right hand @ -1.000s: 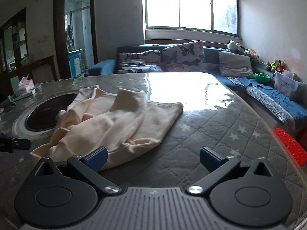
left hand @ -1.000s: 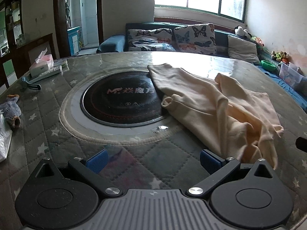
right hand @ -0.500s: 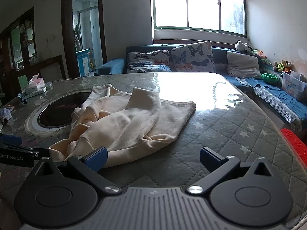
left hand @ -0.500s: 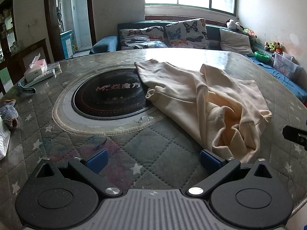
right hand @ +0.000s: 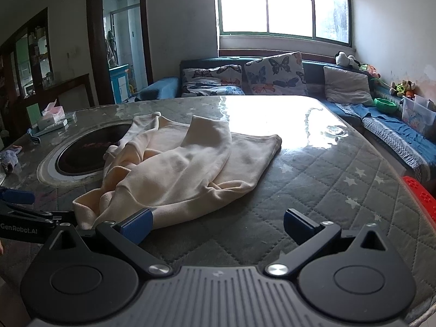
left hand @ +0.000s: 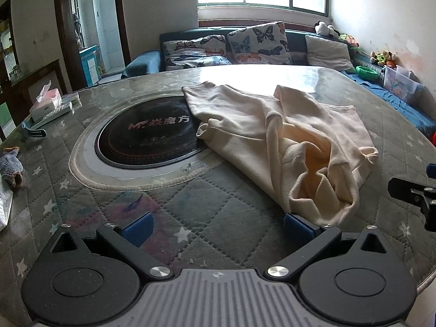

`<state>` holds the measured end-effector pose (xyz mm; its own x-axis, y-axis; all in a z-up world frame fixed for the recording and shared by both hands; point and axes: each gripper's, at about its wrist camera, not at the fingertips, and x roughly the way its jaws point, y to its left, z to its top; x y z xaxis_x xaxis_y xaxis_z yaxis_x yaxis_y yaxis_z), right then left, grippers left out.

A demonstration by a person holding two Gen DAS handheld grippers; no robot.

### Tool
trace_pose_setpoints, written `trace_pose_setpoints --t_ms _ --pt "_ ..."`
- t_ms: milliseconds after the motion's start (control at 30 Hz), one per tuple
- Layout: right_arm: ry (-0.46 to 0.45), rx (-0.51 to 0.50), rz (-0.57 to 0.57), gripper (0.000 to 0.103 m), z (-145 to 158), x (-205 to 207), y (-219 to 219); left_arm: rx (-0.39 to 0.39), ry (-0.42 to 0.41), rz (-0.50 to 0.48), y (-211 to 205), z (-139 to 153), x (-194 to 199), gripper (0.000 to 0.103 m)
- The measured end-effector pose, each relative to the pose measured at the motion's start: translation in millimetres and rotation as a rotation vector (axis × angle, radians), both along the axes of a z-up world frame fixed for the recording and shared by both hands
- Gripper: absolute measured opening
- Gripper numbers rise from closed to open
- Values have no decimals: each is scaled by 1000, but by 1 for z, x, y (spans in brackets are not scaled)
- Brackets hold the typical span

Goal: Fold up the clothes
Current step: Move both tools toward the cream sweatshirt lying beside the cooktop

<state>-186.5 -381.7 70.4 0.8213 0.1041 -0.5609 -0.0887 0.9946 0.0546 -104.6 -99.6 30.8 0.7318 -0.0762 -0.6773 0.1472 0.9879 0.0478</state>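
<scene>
Here, going from the left of the left wrist view, a small knitted sock (left hand: 11, 167) lies far to the left of the left gripper (left hand: 218, 224), a tissue box (left hand: 46, 100) sits further ahead on that side, and the round dark cooktop (left hand: 148, 133) set into the quilted table (left hand: 190, 212) lies straight ahead of the spread fingers. The left gripper stands wide, nothing between its blue pads (left hand: 137, 225); its right pad sits just at, perhaps touching, the nearest bunched corner of the cream garment (left hand: 286, 141), which lies crumpled ahead and to the right of it, one edge draped over the cooktop's rim. Further right, the right gripper (right hand: 218, 224) is also wide and empty; the garment (right hand: 190, 169) lies ahead and to its left, its near hem reaching past the left pad (right hand: 136, 224), with bare table in front of the right pad. The cloth is rumpled, with a flap thrown over itself and no neat fold visible, so the step in hand looks like getting a hold on the near edge to spread or straighten it. Each gripper would need to come down onto a single layer of the hem, well apart from the other, and close on it without gathering the bunched folds beneath.
</scene>
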Motion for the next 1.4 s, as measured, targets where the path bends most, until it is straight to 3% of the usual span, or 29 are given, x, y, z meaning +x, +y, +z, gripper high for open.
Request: trace_pose_setpoints --t_ms 1400 --pt "31 -10 42 103 2 8 8 18 28 -26 -2 0 -1 103"
